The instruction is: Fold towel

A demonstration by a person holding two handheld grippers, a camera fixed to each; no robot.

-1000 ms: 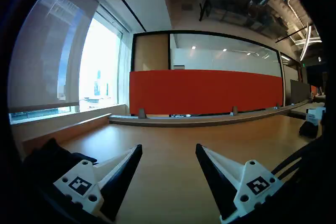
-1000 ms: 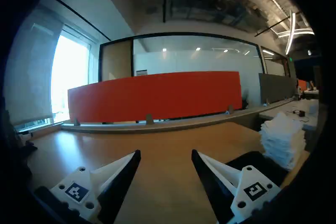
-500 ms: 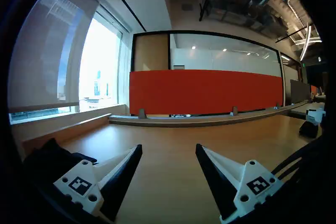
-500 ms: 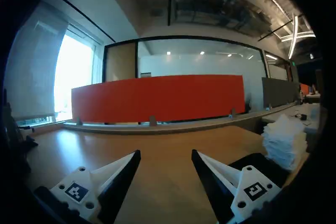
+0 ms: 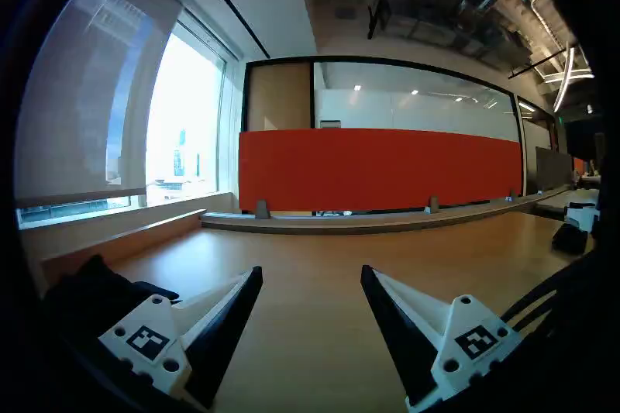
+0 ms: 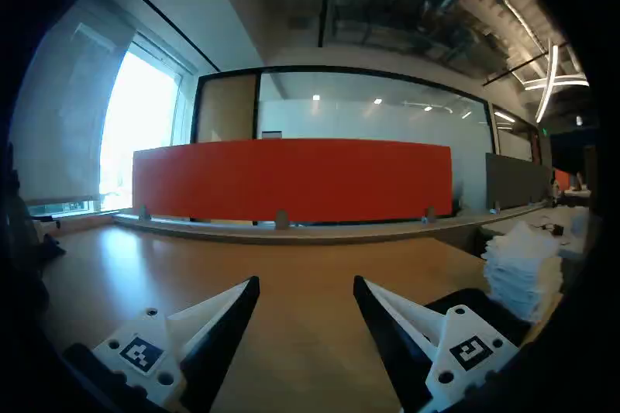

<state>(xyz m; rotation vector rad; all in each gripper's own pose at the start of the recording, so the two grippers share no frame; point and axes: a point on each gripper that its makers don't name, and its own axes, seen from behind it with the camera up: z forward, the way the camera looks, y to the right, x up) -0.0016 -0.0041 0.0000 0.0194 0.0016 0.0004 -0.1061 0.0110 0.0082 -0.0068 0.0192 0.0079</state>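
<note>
**Right tool swings level; left tool holds its place**

Over the last second the right gripper view has turned. The orange-red partition used to slant down toward the left and now runs level across the middle. The bright window, left of the partition, has grown wider in that view. The stack of white towels has kept its place past the partition's right end, on the near side, and has slipped a little lower in the picture. A black object lies just beside the stack, on its partition-centre side; I cannot tell whether the two touch.

The left gripper view is almost unchanged, with the partition standing where it stood before. Only a small white-and-black shape, near the partition's right end, has shifted slightly. It is too small to make out.

The left tool faces the partition with its fingers spread wide and nothing between them. The right tool also points at the partition, equally wide and empty-handed. Both hang over the bare wooden table, whose far edge the partition lines. Neither touches the towels, which sit off to the right tool's right.

For printing, each finger carries a square black-and-white code mark, a pattern rather than letters. A small dark sign sits on the wall just above the partition, too small to read.
</note>
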